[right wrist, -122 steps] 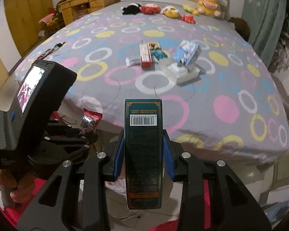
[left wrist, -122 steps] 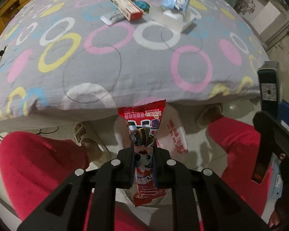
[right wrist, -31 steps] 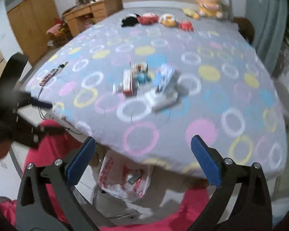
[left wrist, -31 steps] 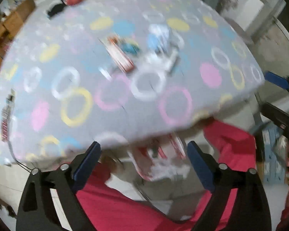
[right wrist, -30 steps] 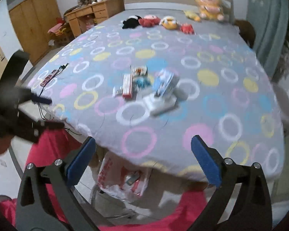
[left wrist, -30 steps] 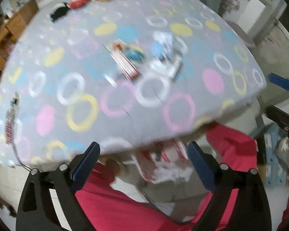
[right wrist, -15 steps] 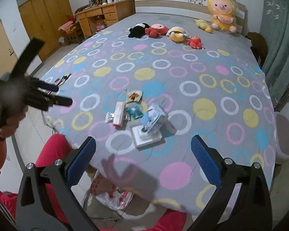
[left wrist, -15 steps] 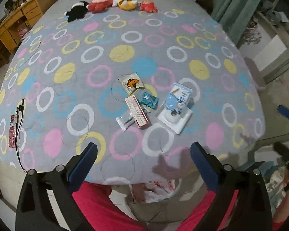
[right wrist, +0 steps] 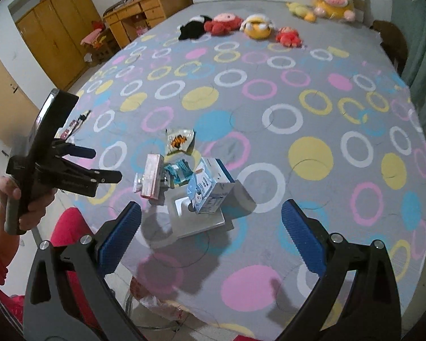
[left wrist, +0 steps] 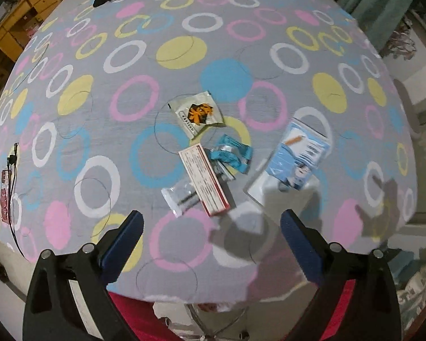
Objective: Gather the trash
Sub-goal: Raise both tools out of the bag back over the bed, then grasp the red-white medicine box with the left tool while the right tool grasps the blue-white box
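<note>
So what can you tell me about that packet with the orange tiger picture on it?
The tiger packet is a flat, shiny, silvery-white sachet with an orange and black tiger face printed in the middle and a strip of small print along one edge. It looks like foil or plastic and a bit crinkled. It lies flat and turned at an angle on the bedspread, at the far end of the litter, apart from the red-edged box nearer the grippers. Nothing touches it.
</note>
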The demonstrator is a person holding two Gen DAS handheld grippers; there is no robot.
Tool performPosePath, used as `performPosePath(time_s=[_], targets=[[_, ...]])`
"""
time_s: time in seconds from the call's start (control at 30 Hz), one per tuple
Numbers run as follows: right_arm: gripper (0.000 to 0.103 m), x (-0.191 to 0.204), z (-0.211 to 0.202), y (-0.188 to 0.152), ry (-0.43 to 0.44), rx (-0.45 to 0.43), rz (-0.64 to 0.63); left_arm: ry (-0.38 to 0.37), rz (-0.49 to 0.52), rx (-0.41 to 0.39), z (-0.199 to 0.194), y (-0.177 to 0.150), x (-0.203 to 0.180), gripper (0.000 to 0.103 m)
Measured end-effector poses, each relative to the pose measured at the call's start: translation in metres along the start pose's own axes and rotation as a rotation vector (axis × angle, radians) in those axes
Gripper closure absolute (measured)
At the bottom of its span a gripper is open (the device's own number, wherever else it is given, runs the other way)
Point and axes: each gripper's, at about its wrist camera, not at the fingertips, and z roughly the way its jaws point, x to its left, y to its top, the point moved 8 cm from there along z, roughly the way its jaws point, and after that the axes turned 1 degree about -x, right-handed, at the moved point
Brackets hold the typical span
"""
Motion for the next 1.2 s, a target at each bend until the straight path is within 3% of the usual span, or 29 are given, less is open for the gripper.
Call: performPosePath(time_s=[0.4,0.83,0.93,1.0,1.03,1.07,1.2], targets=[[0.006,-0.01,0.094,-0.005,0.031,0.099,0.009,0.021,-0.069,0.032,0.064,0.02,0.01,0.009],[0.008,-0.014,0.162,-0.001,0.109,0.144,0.058,0.005,-0.1,0.053,0.1,0.026,0.015,0.025],[0.013,-0.012,0.168,-0.001,0.112,0.148,0.049,0.005,-0.115,0.058,0.105,0.027,0.019,0.029],[0.025,-0.01,0.171,0.0,0.104,0.145,0.039,0.003,-0.13,0.067,0.109,0.026,0.022,0.035],[0.039,-0.009,0.172,-0.001,0.104,0.146,0.038,-0.006,-0.14,0.075,0.111,0.026,0.023,0.038],[0.042,-0.008,0.173,-0.001,0.103,0.149,0.037,-0.013,-0.149,0.082,0.114,0.025,0.024,0.039],[0.044,-0.005,0.173,-0.002,0.092,0.137,0.027,-0.028,-0.158,0.099,0.12,0.022,0.025,0.049]])
